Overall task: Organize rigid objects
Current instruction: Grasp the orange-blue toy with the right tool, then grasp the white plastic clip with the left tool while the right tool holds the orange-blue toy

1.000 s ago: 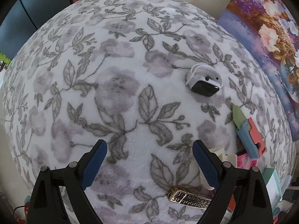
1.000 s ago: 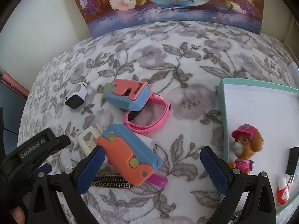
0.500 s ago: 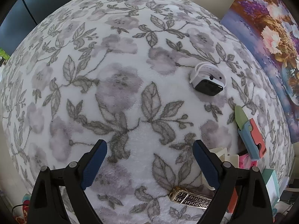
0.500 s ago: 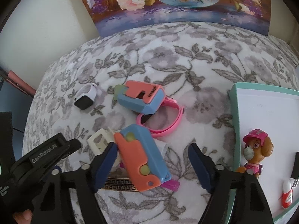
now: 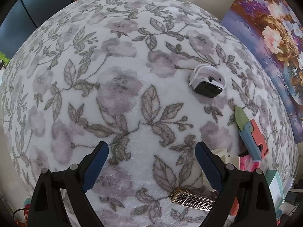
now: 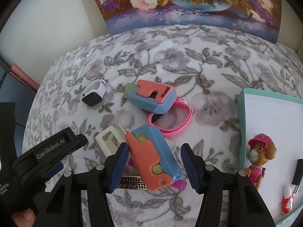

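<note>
right view only: teal tray (image 6: 240, 102) with pup figure (image 6: 260, 158) at right edge
left view only: wide bare floral blanket (image 5: 113, 87), white smartwatch (image 5: 207, 82) far
room: clutter packed centre
right gripper (image 6: 154, 163): jaws closing around near orange-blue toy (image 6: 154, 158), left pad touching, right apart
left gripper (image 5: 151, 163): spread, nothing between

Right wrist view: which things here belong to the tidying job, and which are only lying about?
Belong to the job:
- right claw, closing around the near orange-blue toy
- far orange-blue toy
- pink band
- white watch
- green tray
- toy dog, already in the tray

Only lying about:
- flower painting
- flowered blanket
</note>
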